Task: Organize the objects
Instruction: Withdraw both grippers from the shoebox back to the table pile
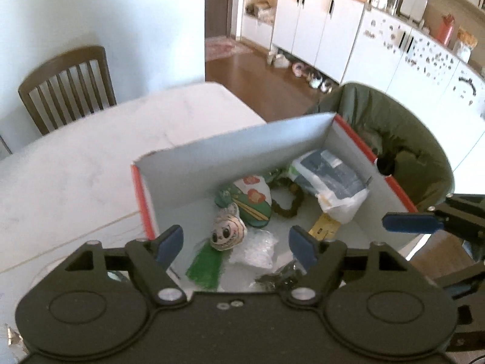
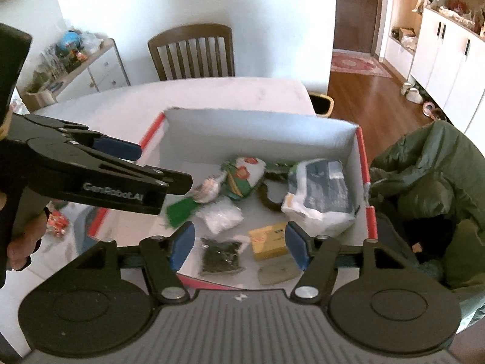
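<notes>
White marble-look table point(image 2: 212, 97) carries your open box point(image 2: 257, 133), red outside and white inside, set near the table's right edge with a green jacket point(image 2: 430, 176) draped just beside it. Inside the box, toward the far wall, lie a floral green pouch point(image 1: 251, 197), a small doll head with a smiling face point(image 1: 229, 230) touching that pouch, and a dark green braided cord point(image 1: 288, 206) curling between the pouch and a plastic-wrapped navy bundle point(image 2: 324, 191) in the far right corner. Nearer you sit a green flat piece point(image 2: 178, 209), a clear crinkled bag point(image 2: 222, 215), a dark packet point(image 2: 221, 256), a yellow carton point(image 2: 268, 241) and a pale flat item point(image 2: 277, 273).

Your left tongs point(image 1: 238, 242) hover over the box's near left corner, fingers spread apart, holding nothing. Your right tongs point(image 2: 239, 242) hover over the near edge, also spread wide and empty; the yellow carton shows between their blue pads point(image 2: 182, 242). Beyond the table stands a wooden chair point(image 2: 194, 51), with white cabinets point(image 1: 318, 30) along the far wall.
</notes>
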Action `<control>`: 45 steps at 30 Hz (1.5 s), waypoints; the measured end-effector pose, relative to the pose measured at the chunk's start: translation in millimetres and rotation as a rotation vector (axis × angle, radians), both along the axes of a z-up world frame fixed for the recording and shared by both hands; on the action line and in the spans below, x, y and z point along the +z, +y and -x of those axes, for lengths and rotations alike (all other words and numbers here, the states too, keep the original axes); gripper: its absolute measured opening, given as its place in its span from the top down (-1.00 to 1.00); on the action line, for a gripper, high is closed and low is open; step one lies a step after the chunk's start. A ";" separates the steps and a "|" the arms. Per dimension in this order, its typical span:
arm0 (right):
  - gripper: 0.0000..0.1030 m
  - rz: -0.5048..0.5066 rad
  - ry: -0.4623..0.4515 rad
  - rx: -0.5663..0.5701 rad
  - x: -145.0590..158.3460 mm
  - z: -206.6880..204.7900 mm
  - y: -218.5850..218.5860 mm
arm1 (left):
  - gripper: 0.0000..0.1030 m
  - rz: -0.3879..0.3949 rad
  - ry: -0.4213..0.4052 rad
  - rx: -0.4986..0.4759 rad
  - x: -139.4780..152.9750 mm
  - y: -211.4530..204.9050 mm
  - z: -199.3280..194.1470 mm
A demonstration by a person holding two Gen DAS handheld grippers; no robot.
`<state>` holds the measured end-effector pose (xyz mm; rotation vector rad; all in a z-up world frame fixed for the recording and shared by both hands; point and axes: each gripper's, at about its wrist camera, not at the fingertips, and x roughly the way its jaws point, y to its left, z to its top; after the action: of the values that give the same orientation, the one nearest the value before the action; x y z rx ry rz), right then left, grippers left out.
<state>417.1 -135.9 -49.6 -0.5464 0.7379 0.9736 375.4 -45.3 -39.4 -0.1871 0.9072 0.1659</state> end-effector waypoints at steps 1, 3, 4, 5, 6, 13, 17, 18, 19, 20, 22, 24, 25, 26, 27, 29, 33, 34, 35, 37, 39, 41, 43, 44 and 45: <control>-0.27 -0.009 -0.001 0.001 3.0 4.5 0.8 | -0.48 0.000 -0.013 0.003 5.1 2.4 6.0; -0.31 -0.025 0.005 0.004 7.8 12.6 2.4 | -0.51 -0.010 -0.029 0.012 11.9 8.1 15.7; -0.32 -0.032 0.008 0.005 9.9 17.3 3.8 | -0.52 -0.010 -0.037 0.016 15.9 11.4 22.0; -0.32 -0.039 0.009 0.005 12.0 21.8 5.2 | -0.55 -0.008 -0.043 0.019 18.6 14.6 27.5; -0.33 -0.045 0.010 0.008 13.5 26.1 7.1 | -0.56 -0.007 -0.048 0.026 21.5 18.2 33.7; -0.39 -0.087 0.021 0.030 21.3 61.1 22.8 | -0.70 -0.006 -0.088 0.056 33.9 43.8 73.5; -0.49 -0.114 0.023 0.036 24.0 80.3 33.1 | -0.80 -0.016 -0.113 0.076 39.0 60.5 98.3; -0.50 -0.119 0.024 0.041 24.2 85.7 36.6 | -0.83 -0.019 -0.120 0.082 40.0 65.3 105.2; -0.50 -0.123 0.024 0.043 24.5 90.7 39.5 | -0.83 -0.020 -0.124 0.088 40.7 69.2 110.2; -0.51 -0.128 0.023 0.045 24.6 95.5 43.2 | -0.83 -0.019 -0.128 0.093 41.0 73.6 115.4; -0.55 -0.138 0.020 0.050 24.1 106.6 50.8 | -0.88 -0.018 -0.136 0.099 41.1 83.4 127.5; -0.55 -0.149 0.015 0.054 23.3 117.5 58.2 | -0.95 -0.018 -0.145 0.112 40.4 93.0 139.8; -0.55 -0.156 0.011 0.055 22.9 123.1 61.4 | -0.96 -0.018 -0.150 0.116 40.1 96.7 145.1; -0.55 -0.163 0.009 0.059 22.6 127.8 63.8 | -0.97 -0.019 -0.153 0.121 39.4 101.2 150.7; -0.55 -0.168 0.010 0.064 22.3 132.7 67.0 | -0.98 -0.019 -0.155 0.128 38.5 106.6 157.2; -0.55 -0.175 0.014 0.072 20.4 142.4 73.9 | -0.98 -0.014 -0.157 0.141 36.0 116.2 168.3; -0.58 -0.178 0.016 0.082 16.0 159.8 86.2 | -0.98 -0.009 -0.165 0.175 30.7 135.5 190.3; -0.58 -0.176 0.016 0.085 14.9 164.2 89.4 | -0.98 -0.017 -0.167 0.183 28.8 139.1 194.7; -0.58 -0.174 0.014 0.086 14.0 168.1 92.2 | -0.98 -0.024 -0.170 0.190 27.2 143.5 200.5; -0.58 -0.170 0.012 0.093 12.7 175.8 97.9 | -0.99 -0.033 -0.176 0.195 23.8 152.4 212.4; -0.58 -0.165 0.006 0.099 11.6 182.1 101.9 | -0.99 -0.046 -0.178 0.208 19.4 160.3 223.0; -0.58 -0.160 0.001 0.102 9.9 188.3 105.9 | -0.99 -0.049 -0.176 0.217 14.7 168.6 232.5; -0.58 -0.153 0.000 0.102 8.3 192.5 109.7 | -0.99 -0.045 -0.169 0.232 8.2 177.1 242.2; -0.58 -0.150 -0.001 0.102 7.4 194.2 111.2 | -0.99 -0.047 -0.164 0.241 5.2 179.8 245.6; -0.58 -0.148 -0.001 0.102 6.4 195.4 112.6 | -0.99 -0.053 -0.156 0.252 1.4 182.8 249.5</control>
<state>221.7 -23.3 -43.2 -0.4589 0.6363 1.1136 125.9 137.5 -38.0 -0.2616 0.7210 0.4033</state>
